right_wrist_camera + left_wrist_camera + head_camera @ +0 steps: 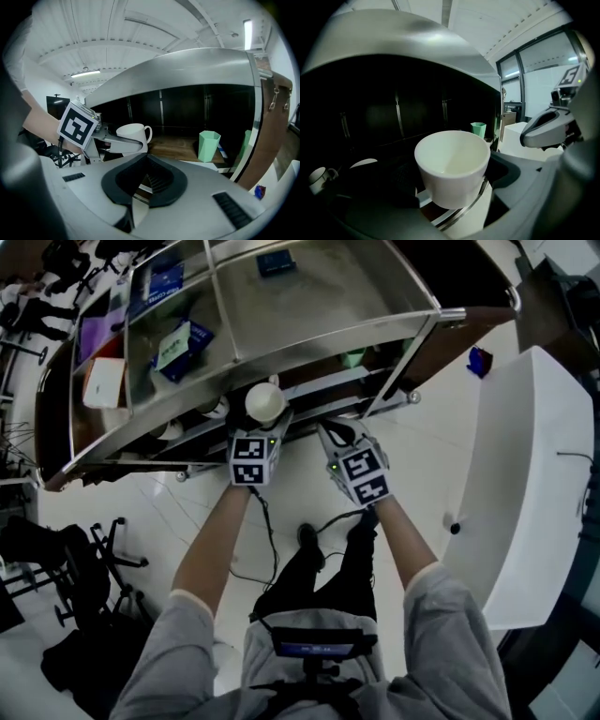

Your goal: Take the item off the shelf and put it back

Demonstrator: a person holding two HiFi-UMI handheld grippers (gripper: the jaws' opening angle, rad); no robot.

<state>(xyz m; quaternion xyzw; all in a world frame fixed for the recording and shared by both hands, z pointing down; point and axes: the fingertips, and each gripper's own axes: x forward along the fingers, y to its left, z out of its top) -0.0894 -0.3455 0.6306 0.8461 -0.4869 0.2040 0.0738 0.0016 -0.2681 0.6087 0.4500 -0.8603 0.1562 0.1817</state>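
Note:
My left gripper [262, 416] is shut on a white mug [264, 402], holding it upright at the front rail of the steel shelf unit [281, 341]. In the left gripper view the empty mug [452, 166] sits between the two dark pads, over the shelf's front rail. The right gripper view shows the same mug [133, 132] with its handle pointing right. My right gripper [336, 432] hangs just right of it by the shelf front, its pads [154, 180] closed together with nothing between them.
A green cup [208, 145] stands on the dark lower shelf to the right. Another white mug [321, 177] and a plate [363, 163] sit deeper left. Boxes [183, 345] lie on the upper shelf. A white counter [525, 484] stands at the right, black stands [84, 559] at the left.

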